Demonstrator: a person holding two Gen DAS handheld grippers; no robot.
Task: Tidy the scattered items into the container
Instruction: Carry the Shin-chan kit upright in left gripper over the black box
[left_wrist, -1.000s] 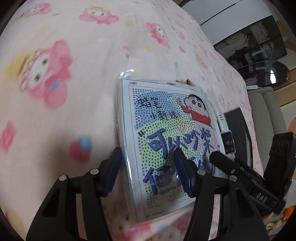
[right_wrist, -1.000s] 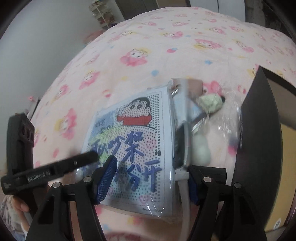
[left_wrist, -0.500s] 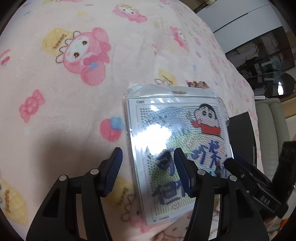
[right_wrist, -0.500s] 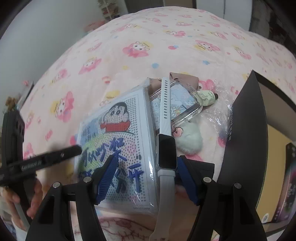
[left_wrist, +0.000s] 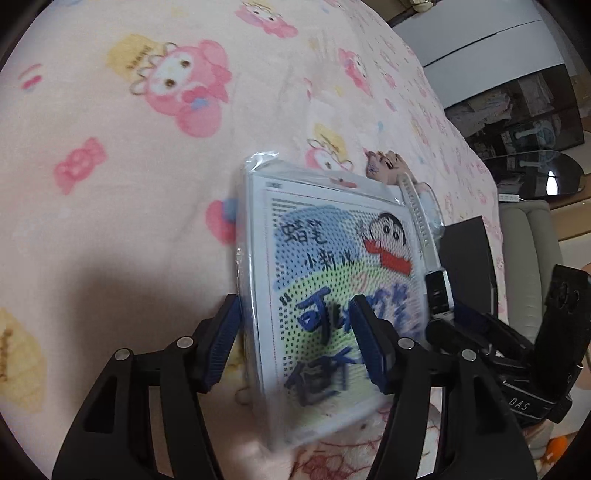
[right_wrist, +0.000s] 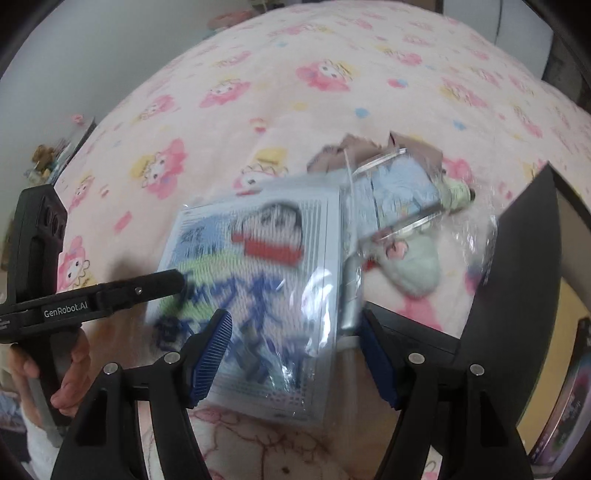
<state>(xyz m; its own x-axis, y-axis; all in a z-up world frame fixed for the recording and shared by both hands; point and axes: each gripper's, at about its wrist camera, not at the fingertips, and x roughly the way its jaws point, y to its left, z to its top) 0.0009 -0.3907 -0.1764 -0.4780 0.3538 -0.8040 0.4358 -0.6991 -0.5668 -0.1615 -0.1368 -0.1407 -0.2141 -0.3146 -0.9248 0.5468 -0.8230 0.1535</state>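
Pink cartoon-print blanket (left_wrist: 155, 155) underneath everything. On it, tilted up, a plastic-wrapped cartoon picture kit (left_wrist: 332, 295), motion-blurred. Left gripper (left_wrist: 295, 339) astride the kit's lower left edge, jaws opening, pads not pressing. Right gripper (right_wrist: 295, 350) astride the kit's lower right corner plus a white smartwatch (right_wrist: 351, 295), jaws likewise opening, pads clear. Beyond those, touching one another: a clear phone case (right_wrist: 402, 195) and a pale green plush (right_wrist: 417, 269). Black container (right_wrist: 517, 277) just beside them on the right.
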